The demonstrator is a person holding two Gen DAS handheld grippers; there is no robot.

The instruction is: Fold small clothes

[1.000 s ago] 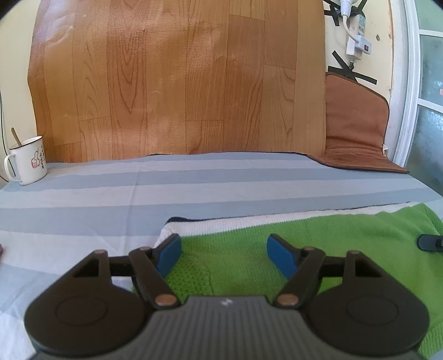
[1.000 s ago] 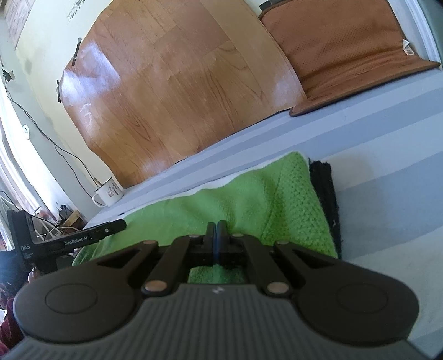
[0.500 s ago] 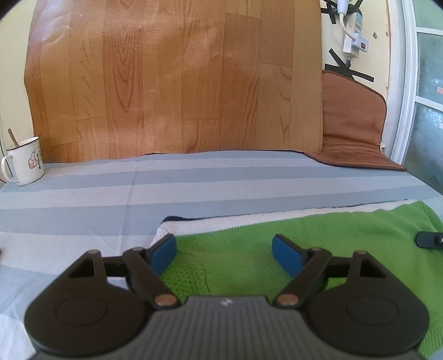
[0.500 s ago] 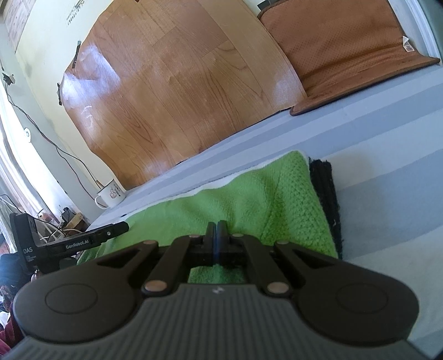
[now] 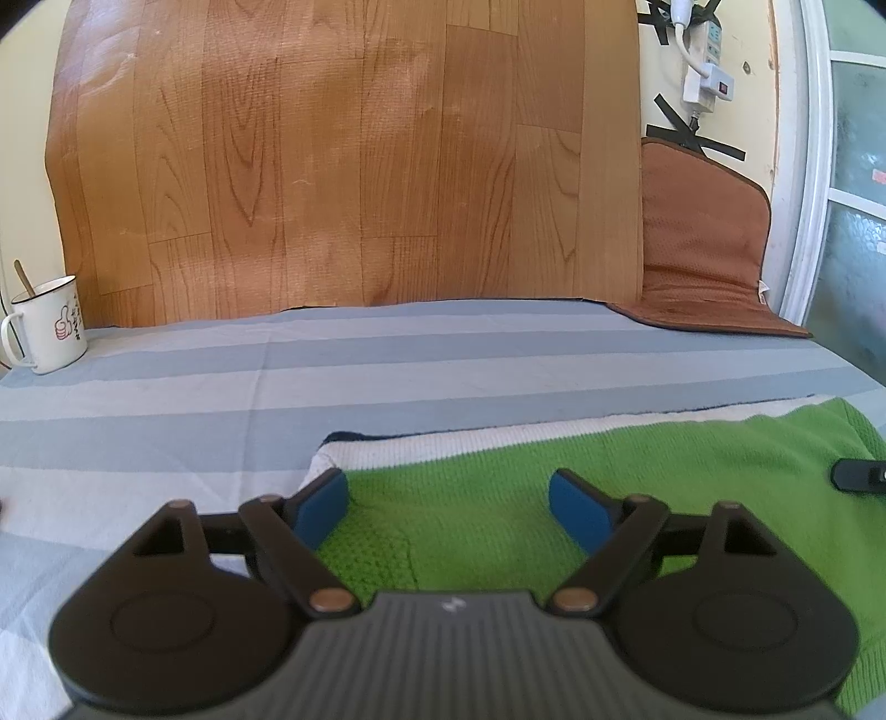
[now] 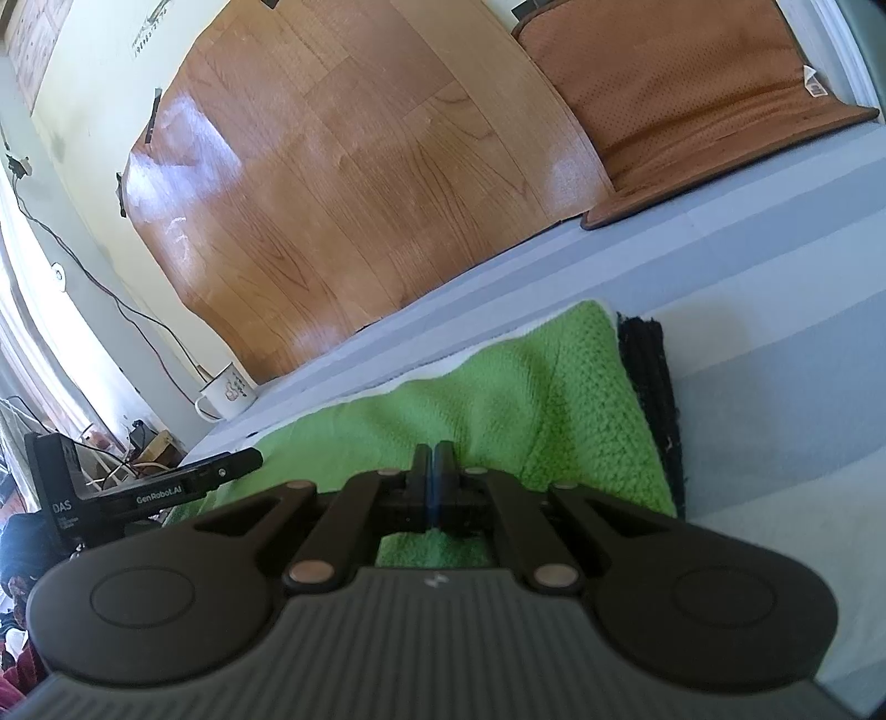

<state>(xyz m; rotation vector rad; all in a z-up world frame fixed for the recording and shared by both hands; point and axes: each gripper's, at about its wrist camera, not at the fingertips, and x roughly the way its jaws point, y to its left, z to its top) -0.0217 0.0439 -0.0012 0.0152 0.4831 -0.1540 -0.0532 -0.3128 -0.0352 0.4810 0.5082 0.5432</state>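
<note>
mug [image 5: 49,324] at far left on the striped sheet [image 5: 387,360], spoon handle sticking out, wood-grain panel [image 5: 343,155] propped behind it. left tongs [image 5: 448,501] sit low over the near-left end of the green knit garment [image 5: 637,471]. jaws have just been opening and now stand wide apart, blue pads [image 5: 321,507] clear of the knit, green fabric lying under the gap, not pinched. garment lies flat on the sheet with a white ribbed band [image 5: 498,437] along its far edge and a dark layer [image 6: 650,387] showing past its right end. right tongs [image 6: 434,459] are over the right part of the garment [image 6: 498,399], jaws pressed together; cannot tell if any fabric is caught between them. brown cushion [image 5: 703,243] leans at far right by the white door frame [image 5: 803,166], power strip [image 5: 706,50] taped to the wall above it.
</note>
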